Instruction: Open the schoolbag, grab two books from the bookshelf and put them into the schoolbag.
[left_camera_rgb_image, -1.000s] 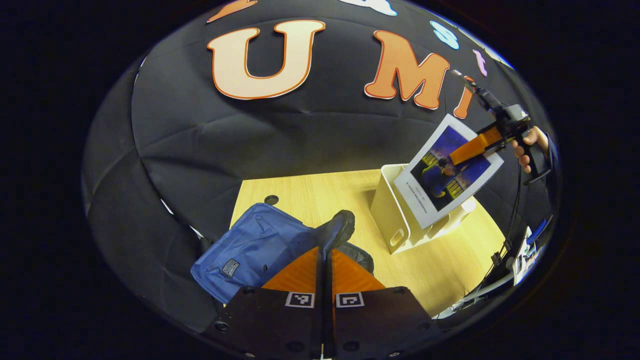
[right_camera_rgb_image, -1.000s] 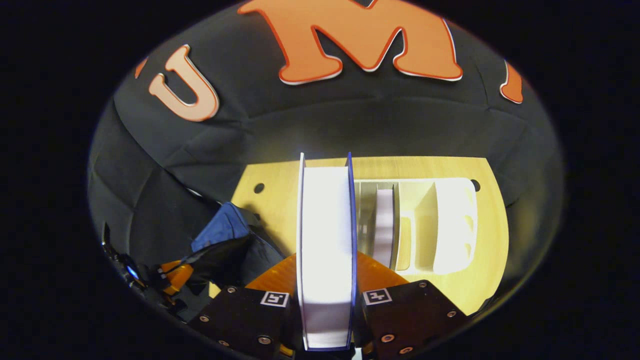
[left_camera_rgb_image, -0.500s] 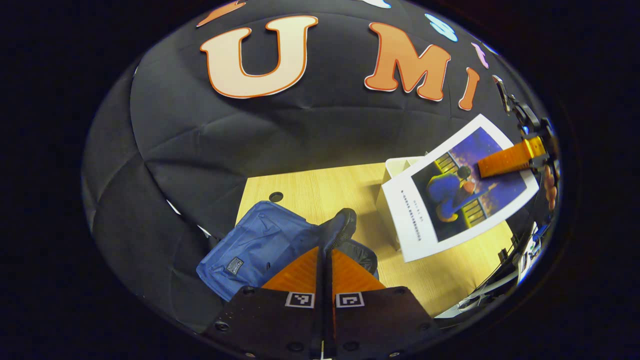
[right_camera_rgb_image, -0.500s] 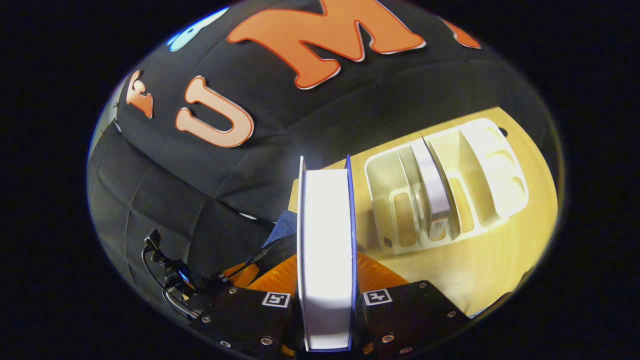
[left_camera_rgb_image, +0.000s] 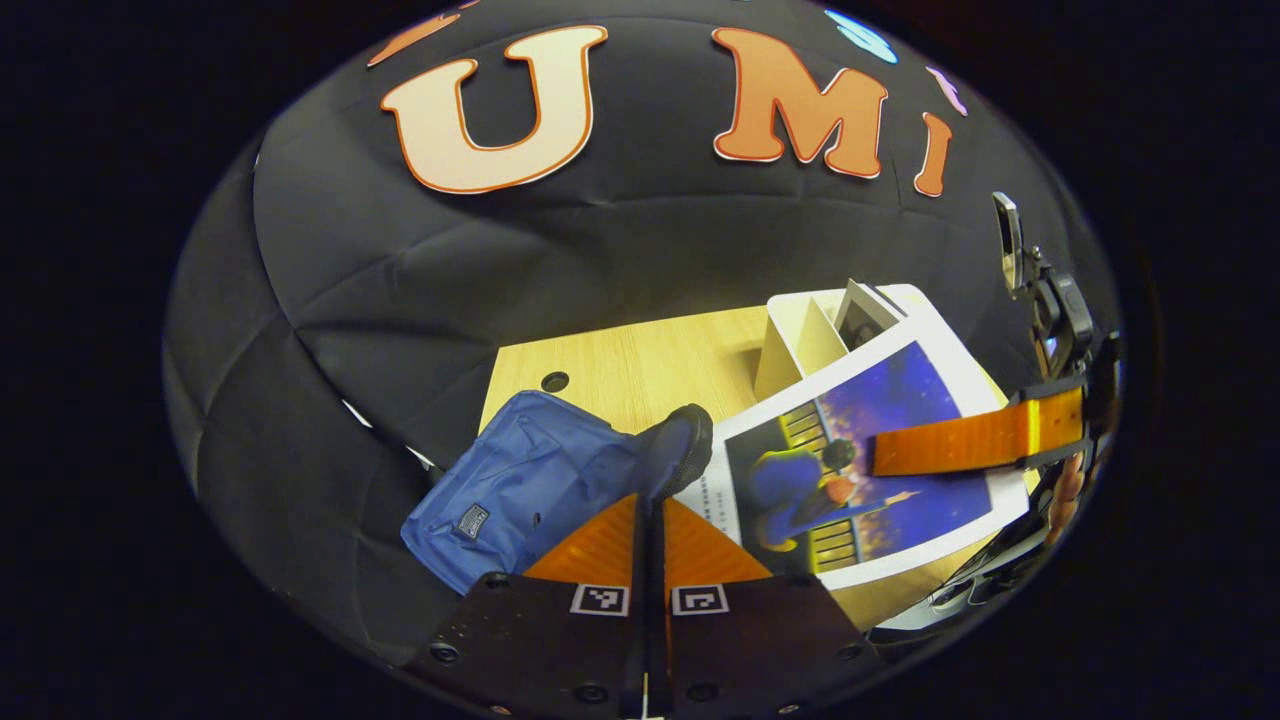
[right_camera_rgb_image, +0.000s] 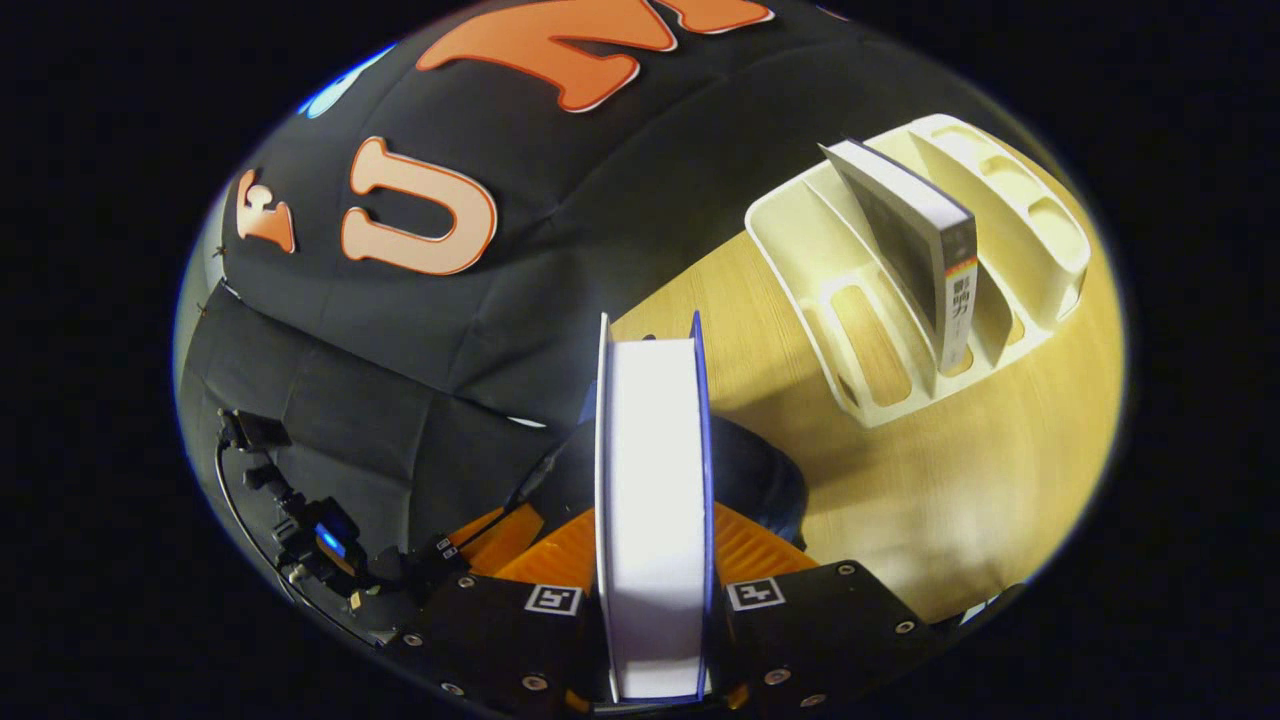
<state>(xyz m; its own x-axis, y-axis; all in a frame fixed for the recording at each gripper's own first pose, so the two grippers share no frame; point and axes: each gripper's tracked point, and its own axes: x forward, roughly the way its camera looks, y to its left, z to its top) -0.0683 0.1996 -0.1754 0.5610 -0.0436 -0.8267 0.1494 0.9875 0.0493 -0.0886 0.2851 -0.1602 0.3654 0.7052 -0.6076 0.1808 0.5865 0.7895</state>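
Note:
A blue schoolbag (left_camera_rgb_image: 520, 480) lies at the wooden table's left edge. My left gripper (left_camera_rgb_image: 650, 500) is shut on the dark lip of the bag's mouth (left_camera_rgb_image: 685, 445) and holds it up. My right gripper (right_camera_rgb_image: 650, 515) is shut on a book (right_camera_rgb_image: 650, 450), whose white page edge faces that camera. In the left gripper view the same book (left_camera_rgb_image: 860, 490), with a purple cover, hangs tilted just right of the bag's mouth, with the right gripper (left_camera_rgb_image: 885, 465) on it. The bag's dark opening (right_camera_rgb_image: 765, 480) lies right below the book.
A white slotted bookshelf (right_camera_rgb_image: 800, 235) stands on the table (right_camera_rgb_image: 950, 480) behind and to the right, with a second book (right_camera_rgb_image: 920, 235) leaning in one slot. It also shows in the left gripper view as the bookshelf (left_camera_rgb_image: 795, 345). Cables hang at the booth's left wall (right_camera_rgb_image: 300, 530).
My right gripper has carried the book from above the bookshelf down and over to the bag's mouth, tipping it flatter. My left gripper has kept its hold on the bag's lip.

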